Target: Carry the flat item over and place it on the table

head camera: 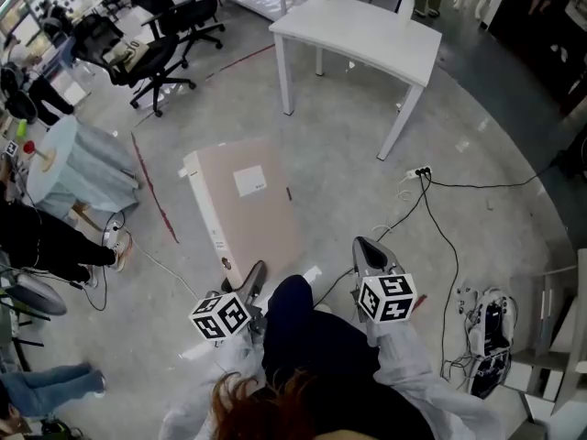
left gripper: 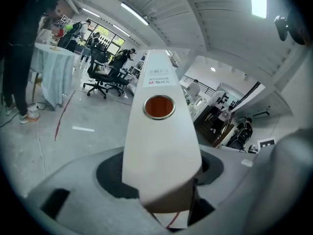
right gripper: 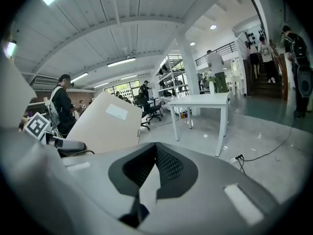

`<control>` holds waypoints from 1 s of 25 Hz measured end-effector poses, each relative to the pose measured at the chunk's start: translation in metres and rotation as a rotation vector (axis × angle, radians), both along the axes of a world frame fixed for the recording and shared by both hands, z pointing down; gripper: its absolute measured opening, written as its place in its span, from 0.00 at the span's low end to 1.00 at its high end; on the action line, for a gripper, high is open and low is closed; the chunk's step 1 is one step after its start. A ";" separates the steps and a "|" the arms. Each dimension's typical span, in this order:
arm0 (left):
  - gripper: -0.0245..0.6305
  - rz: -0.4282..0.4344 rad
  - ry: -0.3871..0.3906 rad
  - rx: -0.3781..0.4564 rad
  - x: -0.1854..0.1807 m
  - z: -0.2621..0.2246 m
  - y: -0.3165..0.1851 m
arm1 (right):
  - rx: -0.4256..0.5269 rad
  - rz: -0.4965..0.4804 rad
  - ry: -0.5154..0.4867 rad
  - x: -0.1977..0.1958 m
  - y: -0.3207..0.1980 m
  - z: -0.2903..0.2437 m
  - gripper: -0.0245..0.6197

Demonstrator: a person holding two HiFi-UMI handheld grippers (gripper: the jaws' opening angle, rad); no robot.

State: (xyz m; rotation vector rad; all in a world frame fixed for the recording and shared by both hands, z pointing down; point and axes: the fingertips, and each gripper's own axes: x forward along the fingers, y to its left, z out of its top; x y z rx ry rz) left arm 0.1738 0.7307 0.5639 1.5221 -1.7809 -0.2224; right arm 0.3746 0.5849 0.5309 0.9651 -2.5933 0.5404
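Observation:
A flat beige binder [head camera: 246, 211] with a white spine and a white label hangs tilted above the floor in the head view. My left gripper [head camera: 251, 280] is shut on its near lower corner. In the left gripper view the white spine with its round finger hole [left gripper: 159, 106] rises straight out from between the jaws of the left gripper [left gripper: 165, 182]. My right gripper [head camera: 367, 251] is to the right of the binder, apart from it, jaws shut on nothing. The right gripper view shows the right gripper's [right gripper: 150, 153] pads meeting, the binder [right gripper: 105, 124] at left and the white table [right gripper: 199, 101] ahead. That table [head camera: 367, 27] stands at the top of the head view.
Black office chairs [head camera: 151, 58] stand at the upper left, a round cloth-covered table [head camera: 78, 163] and a person's legs [head camera: 46, 241] at the left. A power strip [head camera: 420, 172] with cables lies on the floor at right, near some gear [head camera: 488, 333]. A red line [head camera: 151, 191] marks the floor.

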 end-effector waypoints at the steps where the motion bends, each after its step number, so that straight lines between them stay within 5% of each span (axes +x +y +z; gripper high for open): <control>1: 0.45 0.001 -0.005 0.002 0.003 -0.001 0.000 | 0.001 0.001 0.000 0.003 0.002 0.000 0.06; 10: 0.45 0.015 -0.037 0.021 0.002 -0.006 -0.039 | 0.017 0.034 0.002 0.019 -0.038 0.002 0.06; 25: 0.45 0.085 -0.022 0.067 -0.117 -0.029 -0.224 | 0.078 0.059 0.017 -0.109 -0.214 -0.027 0.06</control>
